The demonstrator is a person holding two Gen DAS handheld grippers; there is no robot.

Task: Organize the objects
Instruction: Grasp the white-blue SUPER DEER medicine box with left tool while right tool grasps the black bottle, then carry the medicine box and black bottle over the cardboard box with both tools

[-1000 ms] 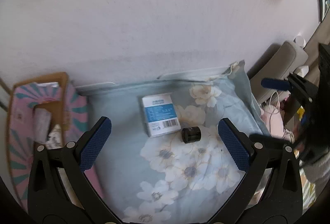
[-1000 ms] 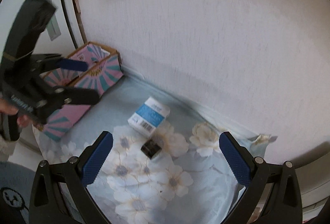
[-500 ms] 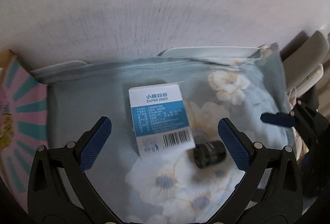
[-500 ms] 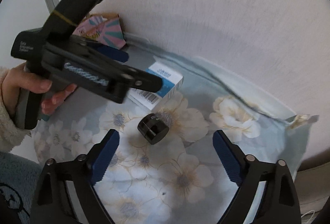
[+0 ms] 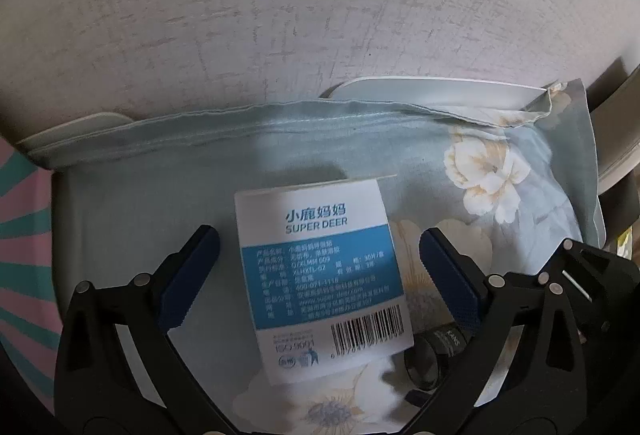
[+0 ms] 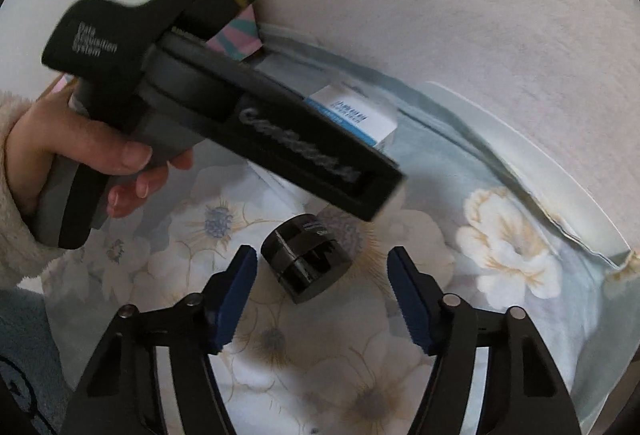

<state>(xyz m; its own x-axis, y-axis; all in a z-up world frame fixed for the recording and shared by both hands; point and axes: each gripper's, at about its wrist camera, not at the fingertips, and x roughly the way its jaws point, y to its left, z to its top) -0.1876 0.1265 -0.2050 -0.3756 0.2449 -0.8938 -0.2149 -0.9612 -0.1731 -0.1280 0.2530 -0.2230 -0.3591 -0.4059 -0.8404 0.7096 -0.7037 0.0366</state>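
My left gripper [image 5: 319, 269] stands wide, straddling the white-and-blue box [image 5: 322, 279]; gaps show on both sides, pads not touching. The box lies flat on the floral cloth [image 5: 520, 203] near the wall. My right gripper [image 6: 322, 295] is closing, its jaws either side of the small black jar [image 6: 306, 261], not yet pressing it. The jar lies on its side just beside the box. A hand [image 6: 92, 151] grips the left tool's handle.

One box [image 5: 320, 275], one black jar [image 6: 306, 261]
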